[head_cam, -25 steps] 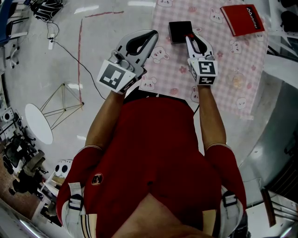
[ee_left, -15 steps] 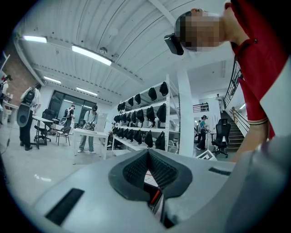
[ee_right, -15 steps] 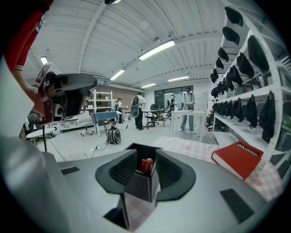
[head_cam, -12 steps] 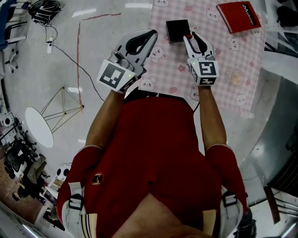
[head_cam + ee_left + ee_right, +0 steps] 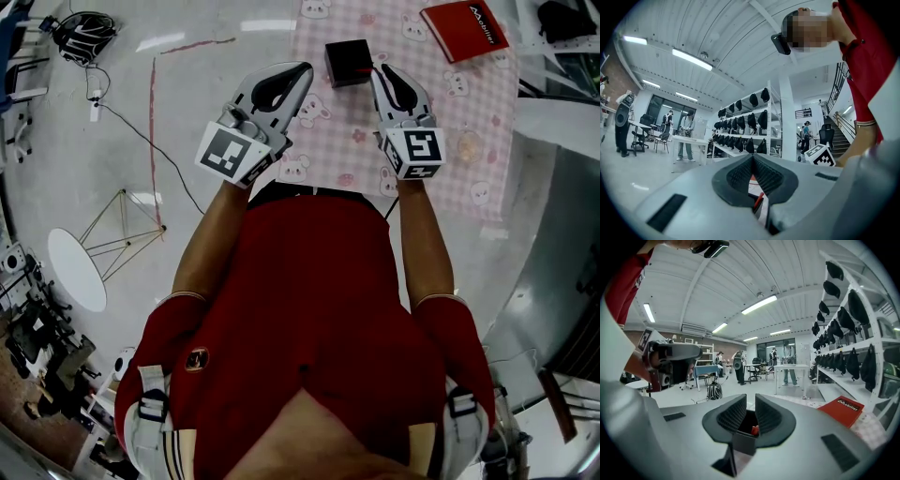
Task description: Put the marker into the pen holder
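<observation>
The right gripper [image 5: 750, 398] has just been closing its jaws partway; they stand apart, gripping nothing. Just beyond them, low in the frame's centre, sits the black pen holder [image 5: 743, 442] with the marker [image 5: 754, 430] inside, its red end showing. Placement looks done. The next move is to draw clear without nudging the holder. The left gripper [image 5: 300, 75] is closed, tips together.

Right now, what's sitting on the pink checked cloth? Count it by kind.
Pen holder, black: 1
Marker, red, showing inside the pen holder: 1
Red book: 1
Total: 3
</observation>
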`<state>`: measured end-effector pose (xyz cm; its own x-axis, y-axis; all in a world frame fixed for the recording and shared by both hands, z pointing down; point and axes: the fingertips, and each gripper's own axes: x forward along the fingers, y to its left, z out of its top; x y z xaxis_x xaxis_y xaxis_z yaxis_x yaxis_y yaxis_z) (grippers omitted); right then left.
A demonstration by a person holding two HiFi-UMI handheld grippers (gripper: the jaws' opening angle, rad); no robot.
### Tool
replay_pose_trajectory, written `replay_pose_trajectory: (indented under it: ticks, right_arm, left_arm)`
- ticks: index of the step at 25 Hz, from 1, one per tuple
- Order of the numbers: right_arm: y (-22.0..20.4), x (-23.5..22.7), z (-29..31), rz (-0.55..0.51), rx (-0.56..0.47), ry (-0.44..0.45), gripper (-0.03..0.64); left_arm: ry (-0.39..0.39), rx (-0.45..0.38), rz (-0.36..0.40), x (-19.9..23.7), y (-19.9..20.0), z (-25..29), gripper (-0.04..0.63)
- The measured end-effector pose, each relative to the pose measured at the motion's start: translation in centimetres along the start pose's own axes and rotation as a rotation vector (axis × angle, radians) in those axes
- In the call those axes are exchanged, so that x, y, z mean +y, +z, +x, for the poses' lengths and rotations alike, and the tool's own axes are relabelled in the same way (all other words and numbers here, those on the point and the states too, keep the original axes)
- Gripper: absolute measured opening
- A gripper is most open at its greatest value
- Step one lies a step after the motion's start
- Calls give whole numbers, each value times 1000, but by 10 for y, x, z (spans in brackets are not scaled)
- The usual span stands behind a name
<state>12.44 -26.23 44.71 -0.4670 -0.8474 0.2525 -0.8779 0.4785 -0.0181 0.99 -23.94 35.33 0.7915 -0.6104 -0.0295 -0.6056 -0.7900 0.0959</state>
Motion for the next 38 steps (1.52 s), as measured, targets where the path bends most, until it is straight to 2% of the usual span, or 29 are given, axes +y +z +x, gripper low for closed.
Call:
replay_pose_trajectory:
  ticks: [4,8,11,18,28,38]
  right_arm:
    - [28,7,-16,1,-62,-15,23]
    - [54,19,-33,13,-115,-26,2]
    - [69,27,-44,28,-159,-13,0]
    - [97,47,-65,71,-231,-2,-1]
    - [95,60,-80,74,-234,3,-2]
    - [90,59,-82,83,-230,-8,-2]
  left_arm:
    - [-2,4,-9,-3,-1,-6,6]
    - [-16,-29,8,-10,10,-10,6]
    - [-19,-14,-6,-15,5,-13,6]
    - [-30,-50,10,-22,19,-22,6]
    - [-38,-74,33,-32,27,-33,6]
    - [-48,-42,32,-35,22,-37,6]
